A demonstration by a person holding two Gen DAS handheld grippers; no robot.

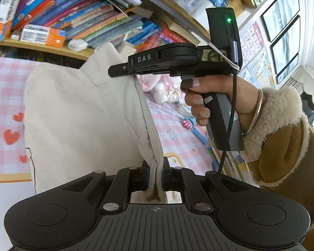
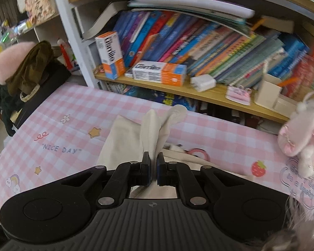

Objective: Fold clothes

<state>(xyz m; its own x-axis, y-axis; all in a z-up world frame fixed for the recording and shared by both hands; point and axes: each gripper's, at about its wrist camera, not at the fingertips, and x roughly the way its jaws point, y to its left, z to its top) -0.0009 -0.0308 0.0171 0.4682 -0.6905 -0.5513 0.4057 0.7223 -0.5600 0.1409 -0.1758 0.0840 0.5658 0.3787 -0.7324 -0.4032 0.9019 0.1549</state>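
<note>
Two grippers had hold of the same cream garment [image 1: 79, 113], and that was about as far as the fold had got. In the left wrist view, your left gripper [image 1: 156, 175] was clamped on a bunched, ribbed hem edge, the cloth pinched tight between its pads. The garment hung out ahead of it as a broad loose sheet, lifted over the pink checked tablecloth [image 1: 4, 87]. Your right gripper [image 1: 123, 70] showed side-on higher up, its tip meeting another edge of the same cloth, with your hand [image 1: 201, 102] on the grip.

In the right wrist view, the right gripper [image 2: 153, 170] was closed on a thin fold of the cream fabric, which rose in a peak just beyond the pads while the rest trailed down onto the tablecloth [image 2: 73, 113]. No crease or stacked layer was visible in either view; the cloth looked raised and stretched rather than laid. By my reading, the actual folding lay ahead: carrying the held edge across, laying it flat, then letting go. Nothing folded was in sight.
</note>
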